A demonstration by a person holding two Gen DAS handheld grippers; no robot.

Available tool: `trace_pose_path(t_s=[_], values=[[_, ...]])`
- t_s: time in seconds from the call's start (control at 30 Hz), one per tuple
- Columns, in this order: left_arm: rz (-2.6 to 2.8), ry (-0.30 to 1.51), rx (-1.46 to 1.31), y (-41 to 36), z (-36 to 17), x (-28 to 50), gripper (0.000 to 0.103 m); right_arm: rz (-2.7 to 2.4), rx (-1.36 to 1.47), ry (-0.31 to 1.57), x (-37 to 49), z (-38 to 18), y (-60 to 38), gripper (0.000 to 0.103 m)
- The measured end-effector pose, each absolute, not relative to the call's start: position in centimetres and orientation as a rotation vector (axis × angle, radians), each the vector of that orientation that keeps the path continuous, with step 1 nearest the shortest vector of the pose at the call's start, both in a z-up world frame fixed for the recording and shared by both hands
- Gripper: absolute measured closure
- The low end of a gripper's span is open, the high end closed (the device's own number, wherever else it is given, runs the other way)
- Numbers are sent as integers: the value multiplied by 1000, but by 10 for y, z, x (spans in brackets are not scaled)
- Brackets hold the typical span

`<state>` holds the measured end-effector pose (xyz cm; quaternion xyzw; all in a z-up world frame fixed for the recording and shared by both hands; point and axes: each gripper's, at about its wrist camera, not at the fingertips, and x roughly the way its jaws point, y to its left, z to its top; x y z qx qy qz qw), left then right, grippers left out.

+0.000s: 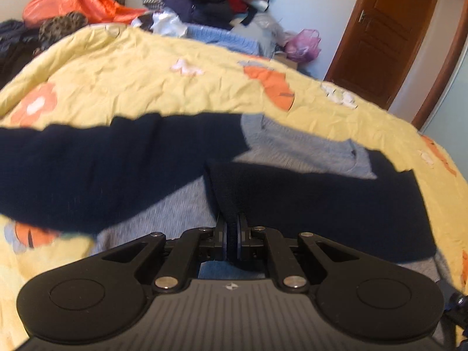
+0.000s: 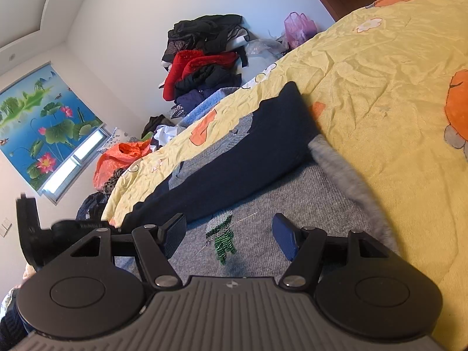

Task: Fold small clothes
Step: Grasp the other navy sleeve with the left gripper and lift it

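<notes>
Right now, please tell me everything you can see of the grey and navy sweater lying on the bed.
The sweater is a small knit with a grey body and dark navy sleeves, lying flat on the yellow bedspread. A green and white sequin figure decorates the front. One navy sleeve lies folded across the body. The left gripper is shut on navy fabric, lifting it. The right gripper is open over the grey body, and no pad is seen gripping it.

No legible text, numbers or brand names. Only a small unlettered diamond emblem on each gripper body (image 1: 231,286) (image 2: 231,284).
</notes>
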<state>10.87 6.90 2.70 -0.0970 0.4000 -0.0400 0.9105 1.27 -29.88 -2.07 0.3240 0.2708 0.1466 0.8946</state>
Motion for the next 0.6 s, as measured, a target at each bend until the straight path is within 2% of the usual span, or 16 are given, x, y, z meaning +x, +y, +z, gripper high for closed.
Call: trace_pose_path(t_s=[0.17, 0.27, 0.37, 0.53, 0.6], values=[[-58, 802, -191, 61, 15, 107, 98, 297, 599, 595, 17, -10, -291, 31], [-66, 786, -213, 64, 12, 106, 97, 324, 509, 522, 28, 20, -284, 31], [-66, 779, -223, 65, 10, 105, 95, 287, 459, 545, 70, 37, -280, 24], [-73, 770, -242, 69, 9, 103, 95, 211, 299, 728, 129, 16, -258, 25], [-88, 757, -237, 70, 7, 102, 94, 214, 220, 701, 125, 6, -248, 22]])
